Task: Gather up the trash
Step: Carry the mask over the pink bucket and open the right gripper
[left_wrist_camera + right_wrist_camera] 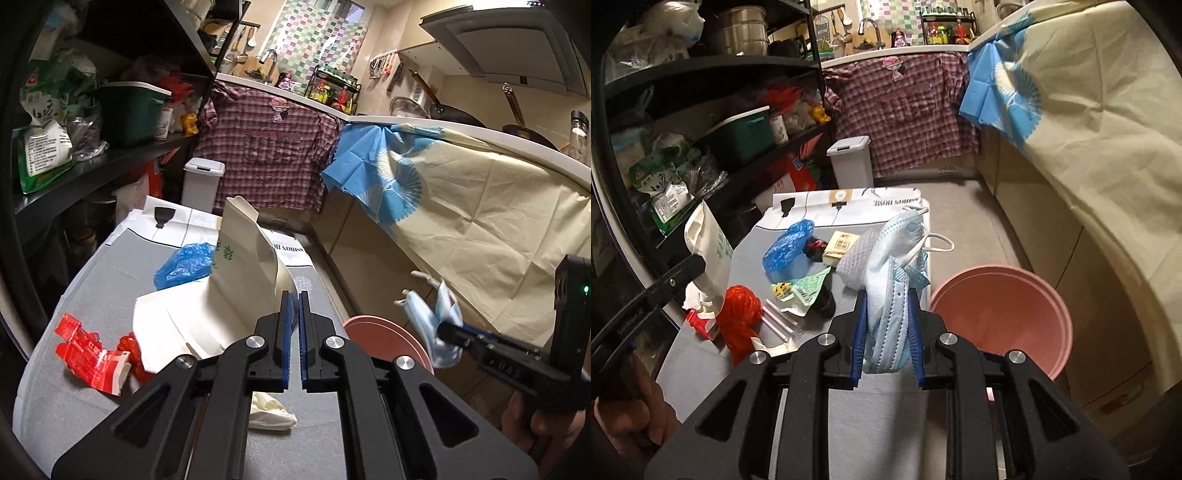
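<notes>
Right wrist: littered grey table — pink bin beside, cluttered shelves behind.

Plaid shirt, dark shelving

Dim warm indoor light, brightest near the tiled wall, shelf left of it in deep shadow, strong fisheye bending with dark vignette at edges, slight softness throughout
</notes>
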Demonstrator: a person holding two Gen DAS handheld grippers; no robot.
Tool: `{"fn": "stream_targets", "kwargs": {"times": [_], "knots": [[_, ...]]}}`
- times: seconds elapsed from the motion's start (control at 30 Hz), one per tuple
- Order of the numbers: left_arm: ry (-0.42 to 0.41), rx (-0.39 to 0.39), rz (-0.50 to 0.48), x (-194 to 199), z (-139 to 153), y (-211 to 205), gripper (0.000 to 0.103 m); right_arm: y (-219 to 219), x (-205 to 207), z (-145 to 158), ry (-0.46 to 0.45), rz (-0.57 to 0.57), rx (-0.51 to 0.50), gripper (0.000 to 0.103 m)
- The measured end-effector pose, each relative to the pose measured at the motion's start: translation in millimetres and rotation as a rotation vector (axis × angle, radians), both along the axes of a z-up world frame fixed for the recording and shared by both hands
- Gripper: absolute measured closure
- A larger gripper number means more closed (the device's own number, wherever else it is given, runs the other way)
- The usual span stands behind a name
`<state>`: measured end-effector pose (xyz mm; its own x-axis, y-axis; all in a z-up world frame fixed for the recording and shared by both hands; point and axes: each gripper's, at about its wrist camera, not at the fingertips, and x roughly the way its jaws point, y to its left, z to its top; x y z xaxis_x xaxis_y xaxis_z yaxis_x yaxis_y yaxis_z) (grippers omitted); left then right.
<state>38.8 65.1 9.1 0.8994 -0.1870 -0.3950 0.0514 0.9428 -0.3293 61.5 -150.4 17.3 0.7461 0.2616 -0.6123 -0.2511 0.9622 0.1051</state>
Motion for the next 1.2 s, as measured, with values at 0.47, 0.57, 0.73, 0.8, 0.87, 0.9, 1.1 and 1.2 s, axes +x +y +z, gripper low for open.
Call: {"fn": "stream_targets", "kwargs": {"times": [0.47, 0.57, 0.73, 0.8, 0.87, 0.9, 1.1, 1.2], "knots": [[0.040, 0.000, -0.120, 8.6, 18.3, -40.9, 0.099, -74.0, 11.4, 27.5, -0.005, -0.097, 0.030, 0.082], [0.048, 0.007, -0.157, 17.2, 20.1, -55.8, 0.099, -88.5, 19.8, 29.4, -0.002, -0.122, 0.041, 0.082], [0.073, -0.004, -0.214, 37.0, 18.4, -79.8, 0.099, -108.0, 35.5, 22.3, 0.014, -0.165, 0.049, 0.082], [0.082, 0.000, -0.233, 45.7, 16.6, -89.8, 0.099, -116.1, 41.1, 16.1, 0.026, -0.182, 0.063, 0.082], [0.086, 0.014, -0.253, 54.3, 14.5, -101.4, 0.099, -120.4, 44.8, 10.3, 0.033, -0.193, 0.058, 0.082], [0.088, 0.020, -0.261, 58.8, 14.4, -108.7, 0.099, -122.6, 47.1, 6.8, 0.038, -0.197, 0.055, 0.082], [0.115, 0.058, -0.339, 86.0, 1.2, -147.6, 0.099, -134.3, 60.2, -9.7, 0.052, -0.223, 0.041, 0.082], [0.133, 0.071, -0.379, 100.3, -7.6, -164.6, 0.099, -141.3, 69.3, -19.1, 0.075, -0.236, 0.056, 0.082]]}}
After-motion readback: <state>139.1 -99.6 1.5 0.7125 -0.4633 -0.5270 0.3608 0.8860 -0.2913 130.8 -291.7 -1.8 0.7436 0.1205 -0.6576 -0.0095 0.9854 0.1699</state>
